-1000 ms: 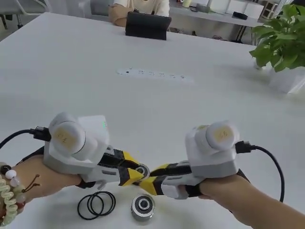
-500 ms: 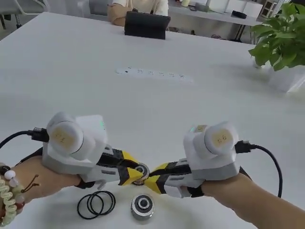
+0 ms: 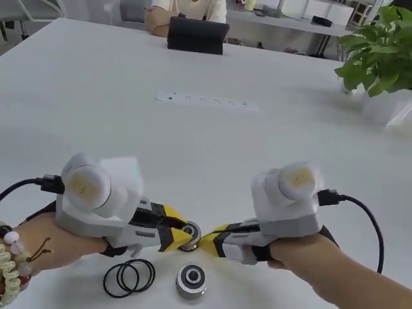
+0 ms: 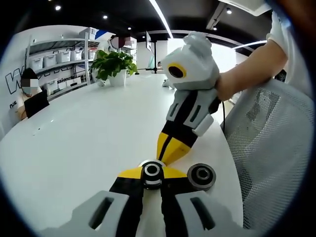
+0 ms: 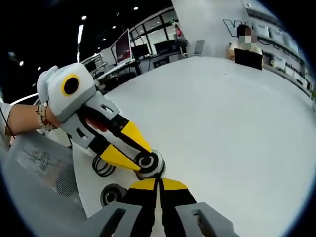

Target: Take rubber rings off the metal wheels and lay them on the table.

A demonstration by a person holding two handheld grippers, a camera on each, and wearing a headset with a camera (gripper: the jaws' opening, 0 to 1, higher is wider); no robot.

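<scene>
My left gripper (image 4: 151, 171) is shut on a small metal wheel (image 4: 152, 174) and holds it just above the white table (image 3: 212, 148). In the head view the held metal wheel (image 3: 189, 234) sits between the two grippers. My right gripper (image 5: 158, 181) has its yellow jaws shut, tips right against the wheel's (image 5: 150, 162) rim; whether they pinch a rubber ring I cannot tell. A second wheel (image 3: 192, 279) lies on the table below them. Beside it lie loose black rubber rings (image 3: 129, 276), also in the right gripper view as rubber rings (image 5: 101, 167).
A white power strip (image 3: 207, 100) lies mid-table. Across the table a person sits behind a dark laptop (image 3: 195, 34). A potted plant (image 3: 380, 61) stands at the far right. The table's near edge runs just below the second wheel (image 4: 201, 176).
My right gripper has rolled slightly and its tips have shifted a little to the right at the wheel. The left gripper, the held wheel and the rings have stayed put.
</scene>
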